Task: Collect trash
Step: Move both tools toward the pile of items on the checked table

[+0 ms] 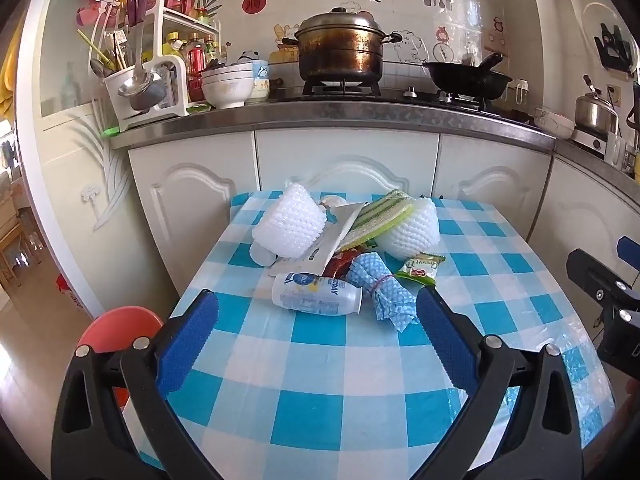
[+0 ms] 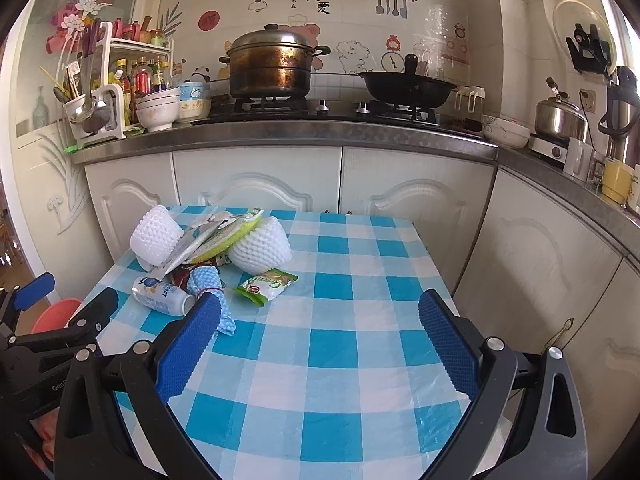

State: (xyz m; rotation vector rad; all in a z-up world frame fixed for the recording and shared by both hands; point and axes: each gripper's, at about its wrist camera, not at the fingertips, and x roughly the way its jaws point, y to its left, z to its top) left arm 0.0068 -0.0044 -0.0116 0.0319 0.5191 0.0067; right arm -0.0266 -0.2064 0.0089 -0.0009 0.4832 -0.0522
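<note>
A: What lies on the table (image 1: 320,360)?

B: A blue-and-white checked cloth covers it. The trash sits in a loose heap at the far end, nearer the left side. Two white foam nets stand out: the left foam net (image 1: 292,224) and the right foam net (image 1: 412,232). Between them, leaning across the top, is a green striped packet (image 1: 380,216) beside a flat silvery wrapper (image 1: 336,236).

A: And in front of the heap?

B: A small white bottle (image 1: 316,294) lies on its side. Just to its right lies a blue cloth bundle (image 1: 386,292) tied round the middle with a band. A green snack wrapper (image 1: 420,266) lies near the right foam net.

A: Where are the grippers?

B: The left gripper (image 1: 318,308) hovers over the near part of the table, jaws spread wide, nothing between them. The bottle and bundle appear just beyond its tips. The right gripper (image 2: 320,312) is also spread wide and empty, over bare cloth to the right of the heap.

A: Anything around the table?

B: White kitchen cabinets (image 2: 256,188) behind it, with a large steel pot (image 1: 340,48) and a black wok (image 1: 468,76) on the stove above. A red stool (image 1: 120,328) stands at the table's left.
</note>
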